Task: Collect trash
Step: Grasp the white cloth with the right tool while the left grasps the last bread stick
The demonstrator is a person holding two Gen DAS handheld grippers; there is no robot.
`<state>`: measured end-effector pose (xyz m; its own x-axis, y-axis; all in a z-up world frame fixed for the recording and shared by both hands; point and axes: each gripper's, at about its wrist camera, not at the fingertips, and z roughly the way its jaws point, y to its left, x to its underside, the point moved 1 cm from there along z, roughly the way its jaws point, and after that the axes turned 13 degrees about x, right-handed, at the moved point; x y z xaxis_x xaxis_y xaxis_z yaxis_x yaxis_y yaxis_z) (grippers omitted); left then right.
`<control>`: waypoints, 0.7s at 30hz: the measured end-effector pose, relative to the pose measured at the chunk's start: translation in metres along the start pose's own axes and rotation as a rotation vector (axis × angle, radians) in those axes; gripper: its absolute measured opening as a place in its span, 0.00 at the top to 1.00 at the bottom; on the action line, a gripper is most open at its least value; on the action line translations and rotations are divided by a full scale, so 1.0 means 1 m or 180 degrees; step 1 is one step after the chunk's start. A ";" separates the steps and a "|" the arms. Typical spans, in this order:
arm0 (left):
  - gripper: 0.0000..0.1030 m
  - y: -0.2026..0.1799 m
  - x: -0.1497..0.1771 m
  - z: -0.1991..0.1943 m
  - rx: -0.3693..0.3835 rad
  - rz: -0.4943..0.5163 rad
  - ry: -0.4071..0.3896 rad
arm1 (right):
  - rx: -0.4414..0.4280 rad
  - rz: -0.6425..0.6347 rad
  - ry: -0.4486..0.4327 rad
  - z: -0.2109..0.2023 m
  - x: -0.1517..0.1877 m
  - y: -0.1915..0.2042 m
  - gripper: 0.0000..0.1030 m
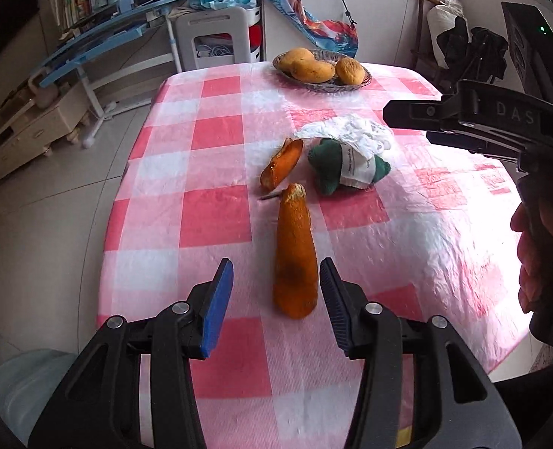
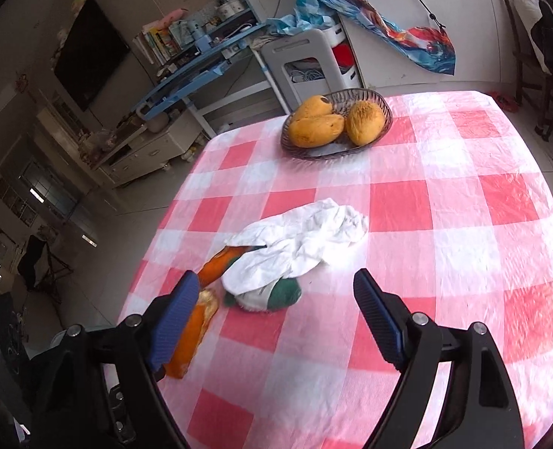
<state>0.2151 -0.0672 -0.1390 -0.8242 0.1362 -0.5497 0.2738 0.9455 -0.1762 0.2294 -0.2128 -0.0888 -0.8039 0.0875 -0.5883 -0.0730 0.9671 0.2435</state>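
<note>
A long orange mango peel [image 1: 295,254] lies on the checked tablecloth between the fingers of my left gripper [image 1: 276,263], which is open; neither pad touches it. Beyond it lie a second, curled peel [image 1: 282,164], a green wad with a white label [image 1: 328,166] and a crumpled white tissue [image 1: 351,131]. My right gripper [image 2: 276,275] stands wide open above the green wad [image 2: 283,292] and the tissue [image 2: 306,239], holding nothing. Its left finger hides part of the long peel [image 2: 190,340]. The right gripper [image 1: 407,125] also shows at the right edge of the left wrist view.
A wire basket [image 1: 362,82] with three mangoes [image 2: 313,129] stands at the table's far end. The table's left edge [image 1: 126,172] drops to a tiled floor. A pale translucent container [image 1: 14,385] sits low at the near left. A person's hand [image 1: 530,262] holds the right gripper's handle.
</note>
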 end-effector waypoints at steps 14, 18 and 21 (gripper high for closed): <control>0.82 0.005 -0.008 0.028 0.0103 0.0116 0.0107 | 0.0617 -0.0790 0.0154 0.059 -0.011 0.022 0.85; 0.84 0.006 -0.007 0.012 0.0148 0.0050 -0.0017 | 0.0414 -0.0598 0.0080 0.048 -0.015 0.016 0.86; 0.84 0.011 -0.005 -0.004 0.0169 -0.0044 -0.0150 | 0.0215 -0.0391 -0.0137 0.020 -0.024 0.012 0.86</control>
<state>0.2197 -0.0561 -0.1347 -0.8041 0.1080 -0.5846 0.2894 0.9301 -0.2263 0.2593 -0.1987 -0.0876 -0.7652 -0.0238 -0.6434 -0.1282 0.9849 0.1160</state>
